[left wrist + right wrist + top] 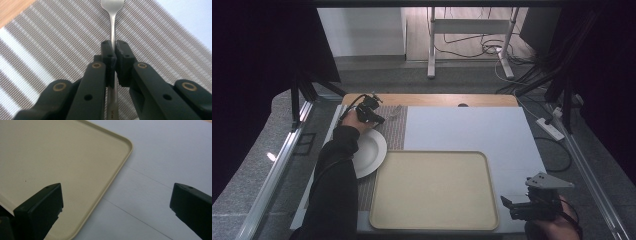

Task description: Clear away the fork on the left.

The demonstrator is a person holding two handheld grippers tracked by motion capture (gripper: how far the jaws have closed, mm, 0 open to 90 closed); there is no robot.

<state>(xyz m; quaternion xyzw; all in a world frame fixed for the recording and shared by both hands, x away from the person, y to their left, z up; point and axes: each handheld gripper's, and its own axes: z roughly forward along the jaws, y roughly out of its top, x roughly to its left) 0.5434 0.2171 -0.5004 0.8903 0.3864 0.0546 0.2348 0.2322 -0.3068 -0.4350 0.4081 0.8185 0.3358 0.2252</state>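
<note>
A metal fork [113, 25] lies over a striped placemat [50, 50], tines pointing away from me. My left gripper [114, 48] is shut on the fork's handle, its black pads pressed on both sides. In the high view that gripper [371, 114] sits at the far left of the table, with the fork [394, 111] sticking out to its right. My right gripper [512, 205] rests near the front right corner beside a beige tray [432, 190]. Its jaws stand wide open [116, 202], with nothing between them, over the tray's corner [62, 157] and the white table surface.
A white plate [371, 150] sits on the placemat [394, 132] just left of the tray, partly under the person's dark sleeve [334, 190]. The white board [472, 130] covers most of the table, with a wooden edge [432, 99] at the back.
</note>
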